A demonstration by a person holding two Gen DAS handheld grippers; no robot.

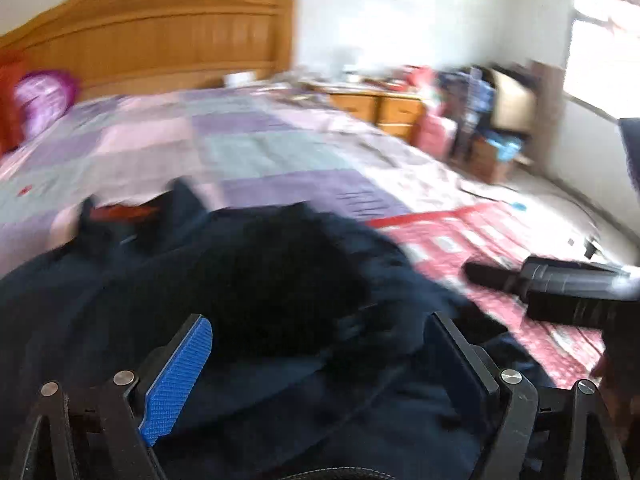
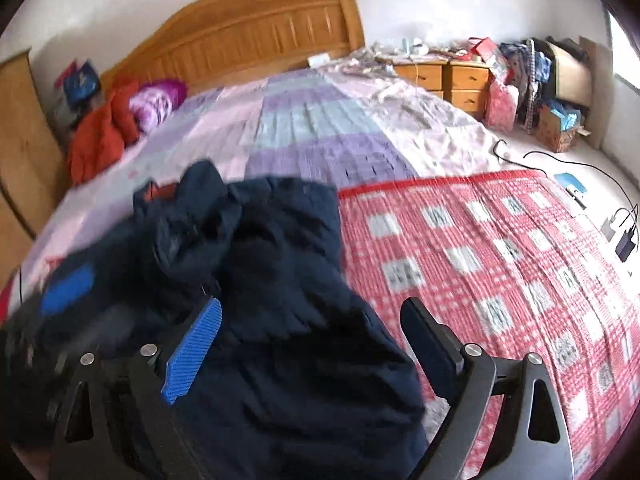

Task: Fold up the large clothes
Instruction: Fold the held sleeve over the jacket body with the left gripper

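A large dark navy garment lies bunched on the bed, with a bit of red showing at its far end. My left gripper hovers over it with its jaws wide apart and nothing pinched between them. My right gripper also stands open just above the same garment, near its right edge. One black finger of the right gripper shows at the right of the left wrist view. A blurred blue pad of the left gripper shows at the left of the right wrist view.
The bed carries a purple, pink and grey patchwork quilt and a red checked blanket. An orange-red garment and a purple pillow lie by the wooden headboard. Wooden nightstands, boxes and cables stand on the right.
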